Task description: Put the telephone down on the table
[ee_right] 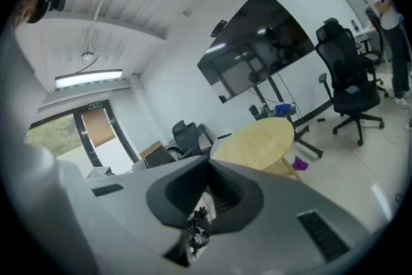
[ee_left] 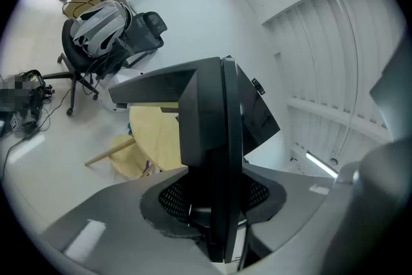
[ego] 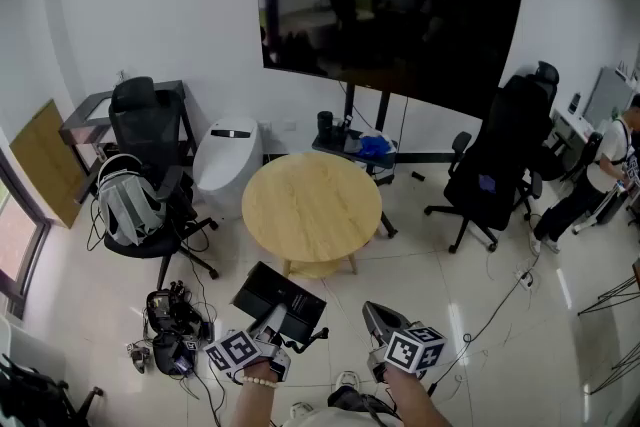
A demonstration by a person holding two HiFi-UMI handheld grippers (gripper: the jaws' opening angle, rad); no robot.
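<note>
**While short of the round, pale-wood table (ego: 311, 210)**

Pinching the flat, angular black telephone (ego: 280, 298) edge-on in the left gripper's (ego: 272, 323) part-open, mesh-padded jaws, over glossy floor (ego: 480, 255); holding the right gripper's (ego: 378, 315) smooth grey jaws together, empty.

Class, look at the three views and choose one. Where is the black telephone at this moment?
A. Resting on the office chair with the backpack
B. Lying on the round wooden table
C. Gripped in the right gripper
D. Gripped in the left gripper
D: in the left gripper view the black telephone stands clamped between the pads of the left gripper, and the head view shows the round wooden table with nothing on it.
</note>
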